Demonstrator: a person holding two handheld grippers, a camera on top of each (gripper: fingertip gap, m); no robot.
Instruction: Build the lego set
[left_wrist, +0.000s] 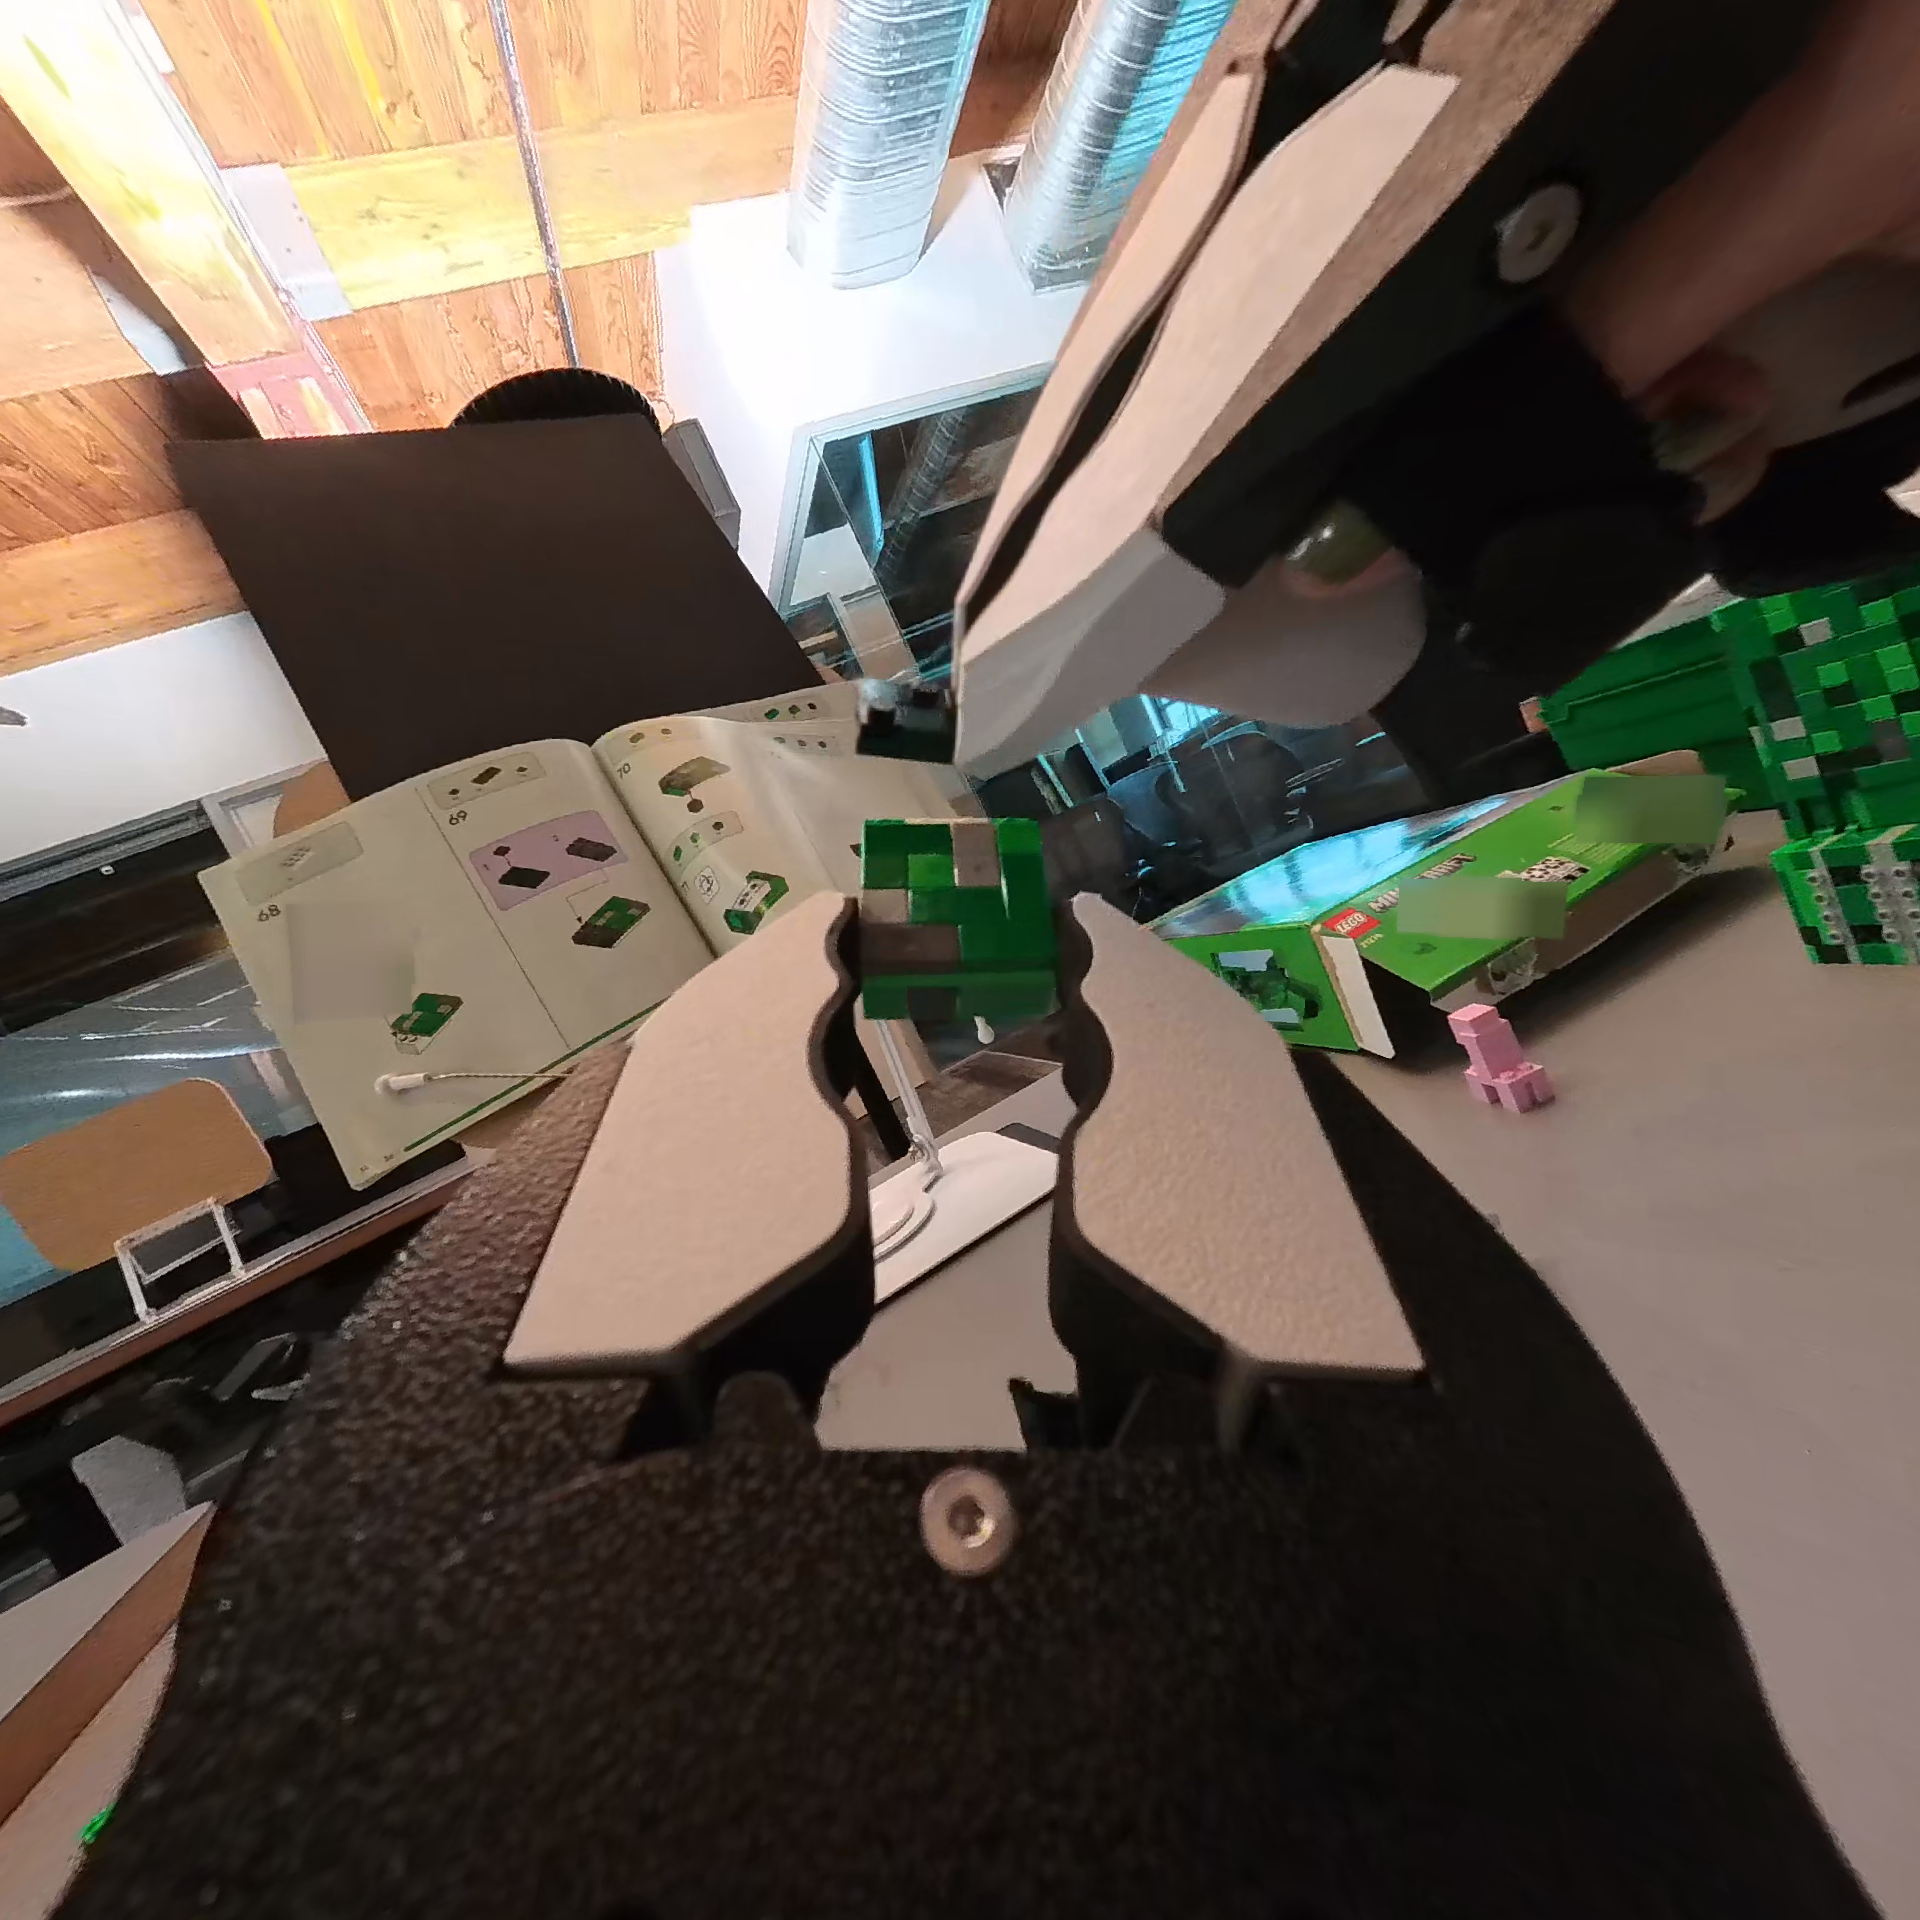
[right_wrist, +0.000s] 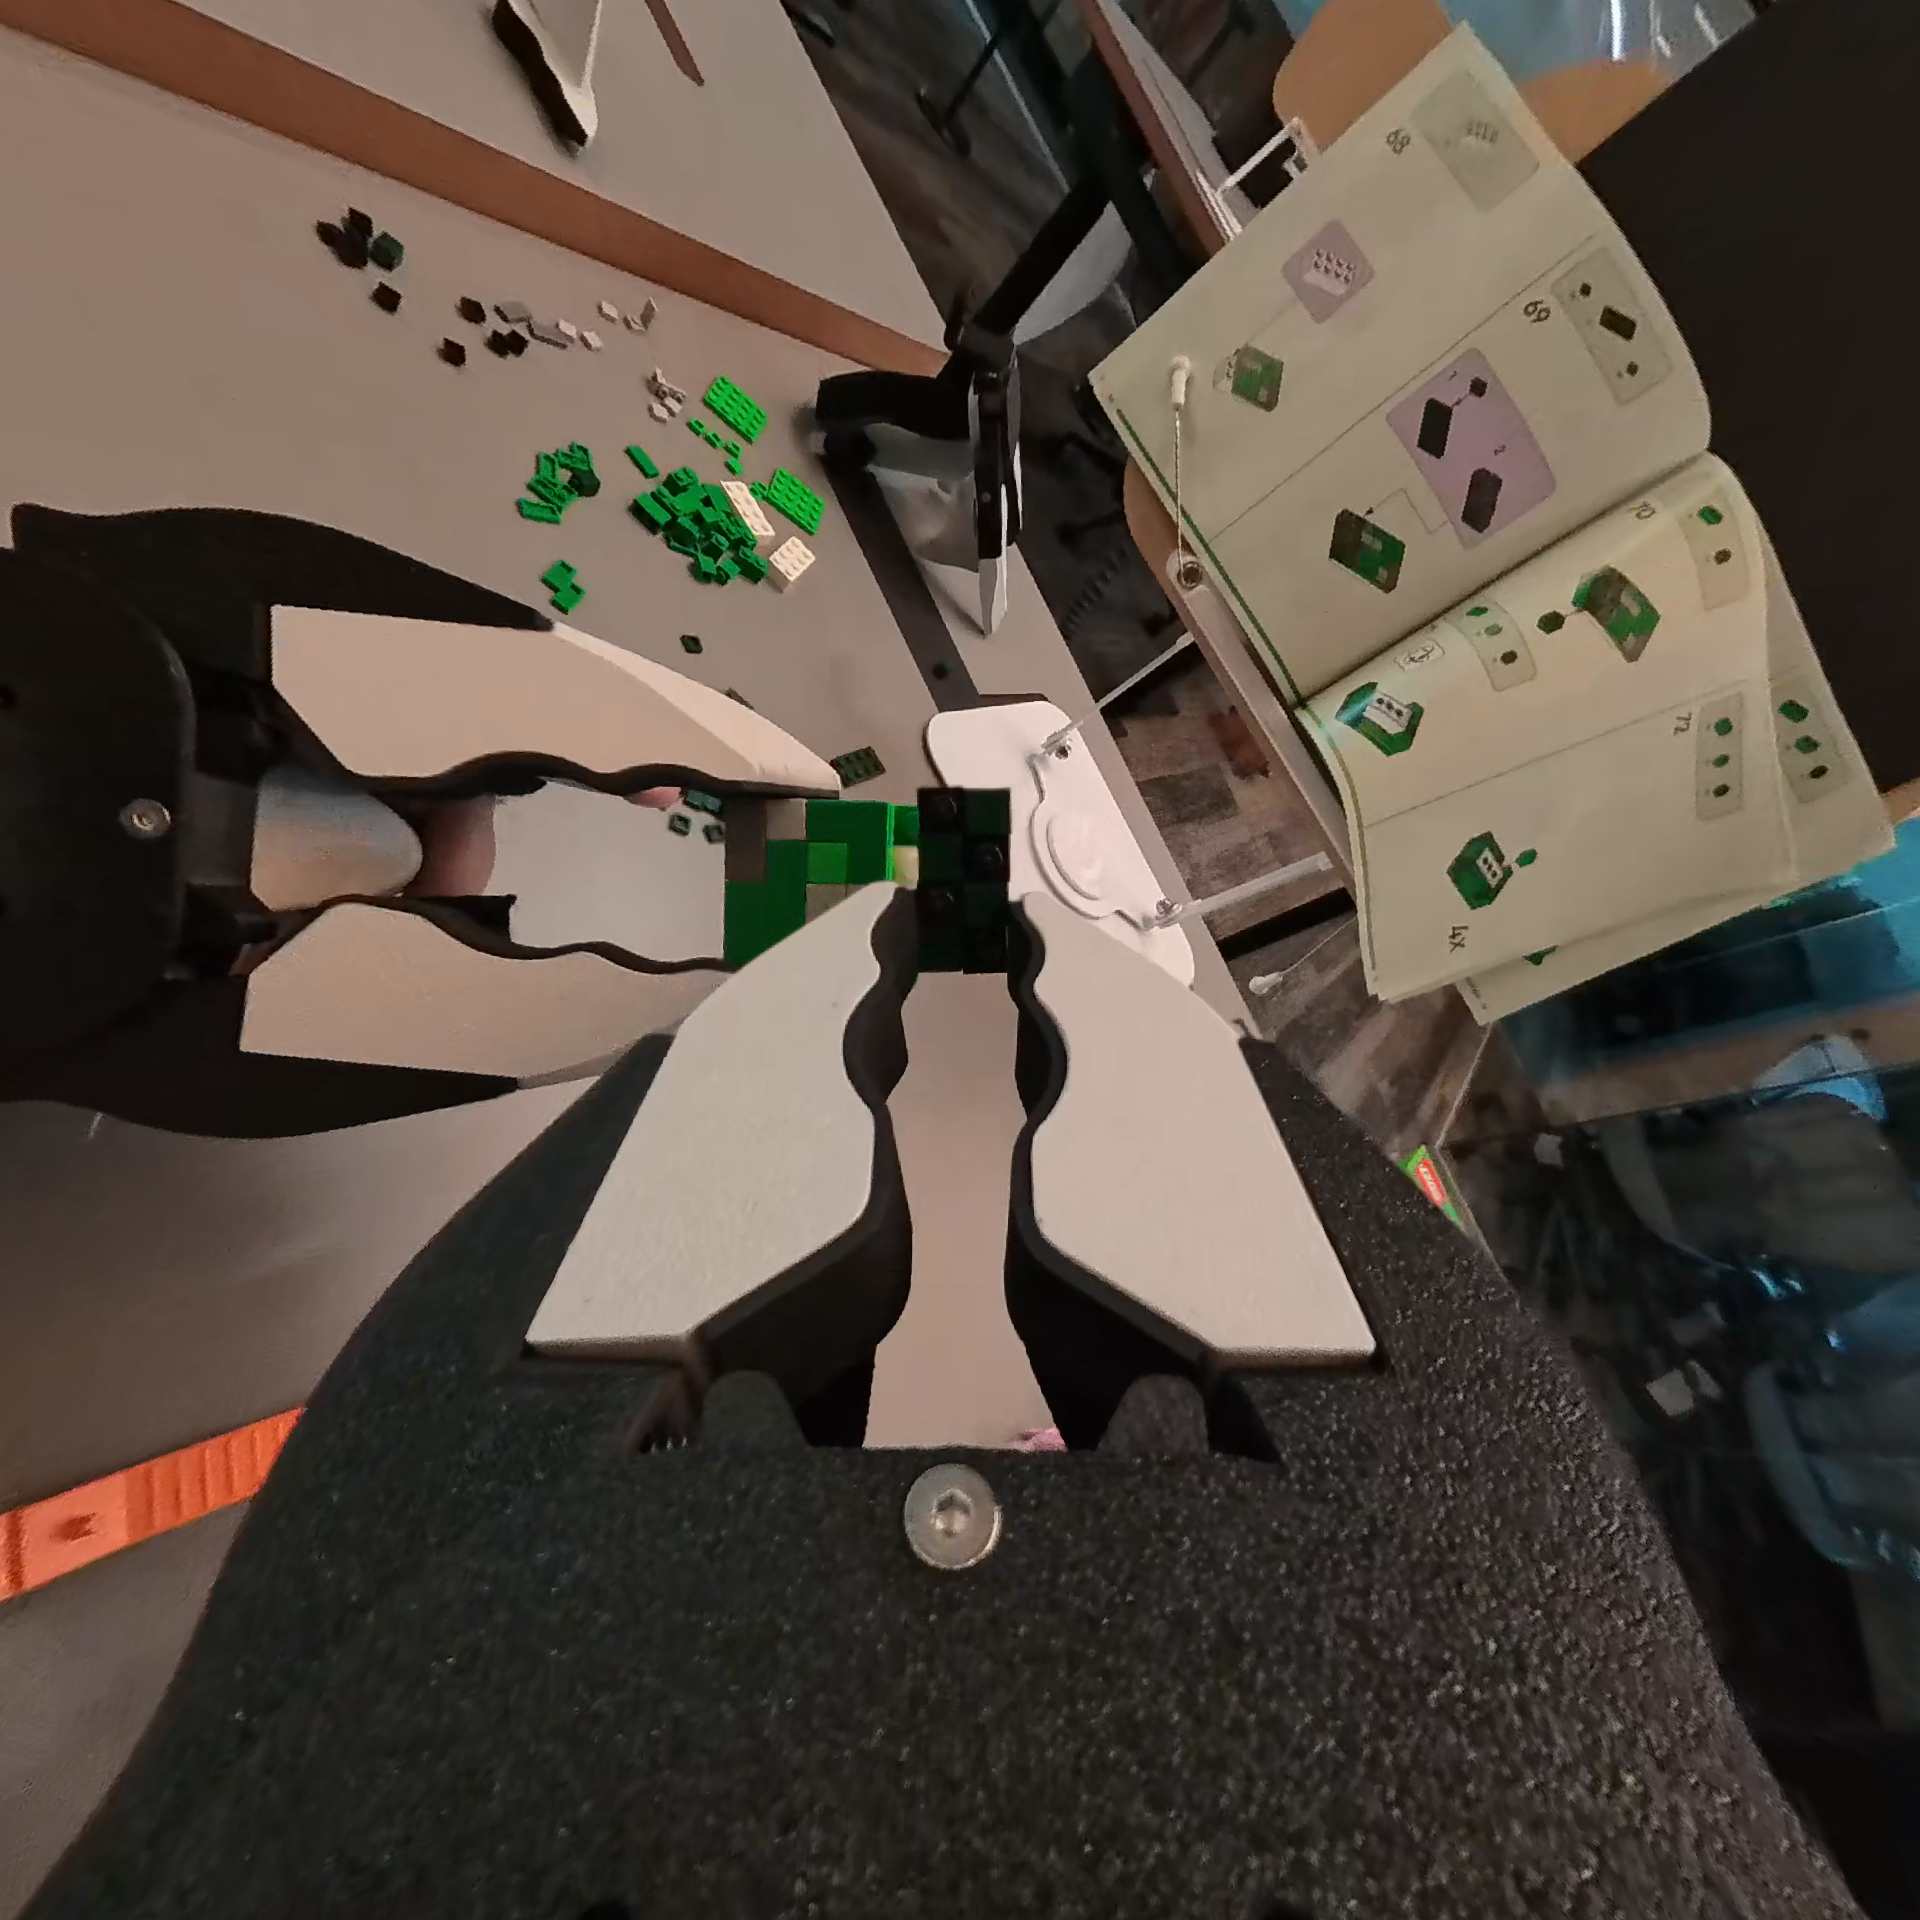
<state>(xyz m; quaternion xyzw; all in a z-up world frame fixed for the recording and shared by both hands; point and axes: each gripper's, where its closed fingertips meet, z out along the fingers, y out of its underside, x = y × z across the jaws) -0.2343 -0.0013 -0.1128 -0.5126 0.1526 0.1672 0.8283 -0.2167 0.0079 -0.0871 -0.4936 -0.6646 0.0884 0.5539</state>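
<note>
Above the grey table (right_wrist: 208, 1195), both tools pinch: left (left_wrist: 961, 935) green block (left_wrist: 956, 914), right (right_wrist: 961, 925) dark plate (right_wrist: 966, 883) lengthwise.

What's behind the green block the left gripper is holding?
Behind the green block sit the open instruction booklet and a green box. The block hides whatever lies directly behind it.

A: Where is room on the table (right_wrist: 260, 1195)?

B: Lower left of the right wrist view is bare. Upper left, loose bricks (right_wrist: 707, 509) crowd it.

A: And the centre?

B: The left gripper (right_wrist: 727, 878) reaches in from the left; the booklet (right_wrist: 1455, 582) on its stand (right_wrist: 1070, 831) blocks the right.
</note>
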